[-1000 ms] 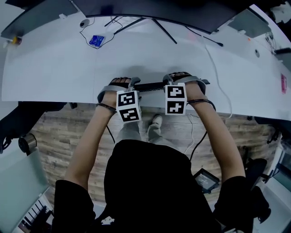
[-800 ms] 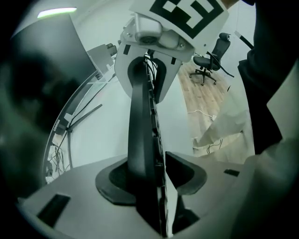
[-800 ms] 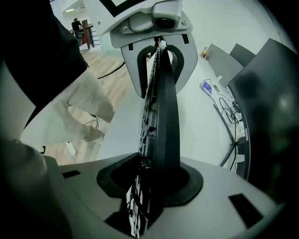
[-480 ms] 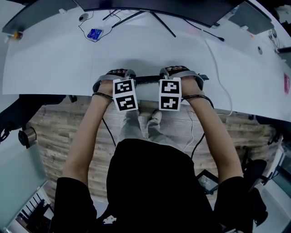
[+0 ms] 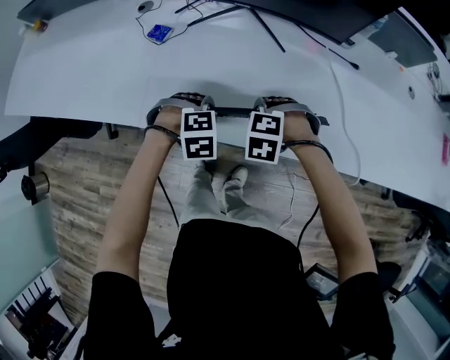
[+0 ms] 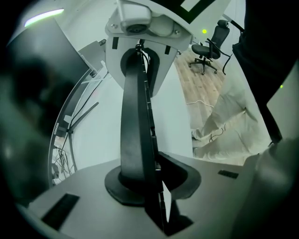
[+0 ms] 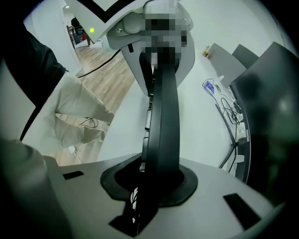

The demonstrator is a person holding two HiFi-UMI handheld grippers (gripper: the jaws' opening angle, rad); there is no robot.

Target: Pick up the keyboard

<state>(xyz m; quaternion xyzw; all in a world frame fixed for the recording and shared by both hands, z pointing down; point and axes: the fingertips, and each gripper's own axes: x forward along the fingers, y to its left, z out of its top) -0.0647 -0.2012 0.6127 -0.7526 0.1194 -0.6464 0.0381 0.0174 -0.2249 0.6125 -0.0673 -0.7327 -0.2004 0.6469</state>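
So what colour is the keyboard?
The keyboard is black, clearest in the right gripper view.

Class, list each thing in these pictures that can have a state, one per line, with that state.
slim black keyboard: on edge, between both grippers' jaws.
left gripper: jaws closing on the keyboard.
right gripper: jaws closing on the keyboard.
wide dark monitor: screen dark.

White desk point(image 5: 84, 77), small blue object point(image 5: 160, 33) lying at far side
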